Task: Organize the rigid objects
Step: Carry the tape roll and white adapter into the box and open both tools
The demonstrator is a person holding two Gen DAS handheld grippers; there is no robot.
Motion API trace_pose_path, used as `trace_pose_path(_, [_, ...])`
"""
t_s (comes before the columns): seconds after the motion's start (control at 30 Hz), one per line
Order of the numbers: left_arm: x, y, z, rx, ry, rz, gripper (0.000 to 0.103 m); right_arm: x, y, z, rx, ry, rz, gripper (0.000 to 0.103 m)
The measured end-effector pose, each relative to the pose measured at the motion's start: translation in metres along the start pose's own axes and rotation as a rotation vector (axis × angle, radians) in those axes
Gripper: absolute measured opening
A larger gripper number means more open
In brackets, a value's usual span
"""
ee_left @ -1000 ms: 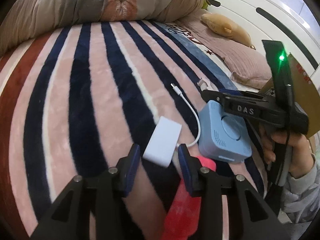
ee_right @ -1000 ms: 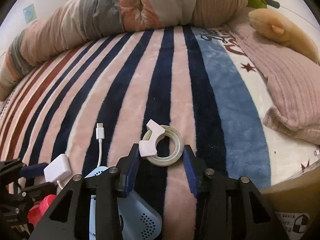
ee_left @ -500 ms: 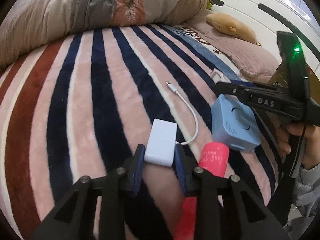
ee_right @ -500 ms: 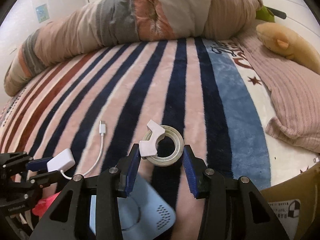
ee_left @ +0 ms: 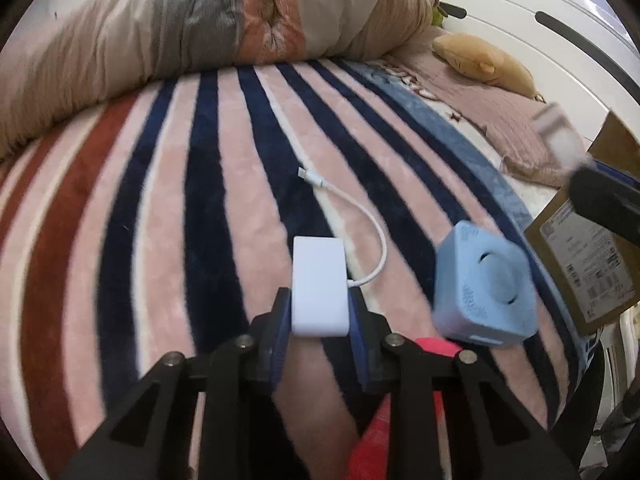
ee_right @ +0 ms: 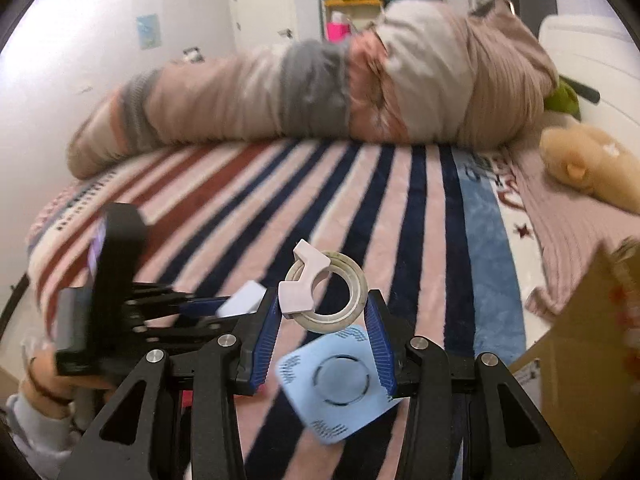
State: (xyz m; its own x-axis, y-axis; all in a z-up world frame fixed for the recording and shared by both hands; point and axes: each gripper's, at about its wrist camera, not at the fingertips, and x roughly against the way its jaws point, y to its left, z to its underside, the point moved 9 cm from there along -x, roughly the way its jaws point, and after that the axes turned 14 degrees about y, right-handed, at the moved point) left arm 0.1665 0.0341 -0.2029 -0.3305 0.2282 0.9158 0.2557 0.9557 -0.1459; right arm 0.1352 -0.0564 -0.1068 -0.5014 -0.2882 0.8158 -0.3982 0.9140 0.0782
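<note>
Your white adapter (ee_left: 319,288), a flat rounded block, was clamped between blue pads, and its thin white cable (ee_left: 370,232) curved away over the striped blanket to a small plug. The tape roll (ee_right: 326,294), a pale ring with a white cutter piece on its rim, was held flat between the other pair of pads, lifted off the blanket. The light blue square device (ee_left: 486,286), with a round centre, lay on the blanket just right of the adapter. A red object (ee_left: 436,347) lay near it, mostly hidden.
</note>
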Motion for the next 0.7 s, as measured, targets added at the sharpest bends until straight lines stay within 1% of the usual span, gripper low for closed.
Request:
trace_pose_path(0.1, [0.038, -0.005, -0.002, 0.025, -0.058, -0.032, 0.025, 0.039, 0.006, -0.001, 0.01, -0.068, -0.048, 0.038])
trace_pose_path(0.17, [0.069, -0.015, -0.003, 0.028, -0.113, -0.069, 0.025, 0.063, 0.003, 0.001, 0.016, -0.106, -0.051, 0.038])
trace_pose_path(0.2, [0.084, -0.024, -0.006, 0.026, -0.139, -0.066, 0.025, 0.077, 0.001, 0.003, 0.02, -0.128, -0.049, 0.038])
trace_pose_path(0.27, [0.108, -0.049, -0.009, 0.008, -0.184, -0.036, 0.025, 0.106, -0.009, 0.009, 0.027, -0.165, -0.037, 0.038])
trace_pose_path(0.37, [0.142, -0.098, -0.012, -0.056, -0.24, -0.02, 0.025, 0.142, -0.034, 0.022, 0.018, -0.196, 0.007, 0.038])
trace_pose_path(0.47, [0.171, -0.152, -0.02, -0.148, -0.279, 0.01, 0.025, 0.166, -0.076, 0.042, -0.03, -0.196, 0.06, 0.038])
trace_pose_path(0.53, [0.184, -0.19, -0.026, -0.207, -0.29, 0.041, 0.025, 0.173, -0.103, 0.055, -0.062, -0.184, 0.105, 0.038])
trace_pose_path(0.6, [0.189, -0.227, -0.032, -0.261, -0.283, 0.072, 0.024, 0.173, -0.127, 0.073, -0.08, -0.146, 0.144, 0.039])
trace_pose_path(0.7, [0.179, -0.275, -0.043, -0.326, -0.243, 0.091, 0.024, 0.161, -0.15, 0.093, -0.079, -0.086, 0.165, 0.039])
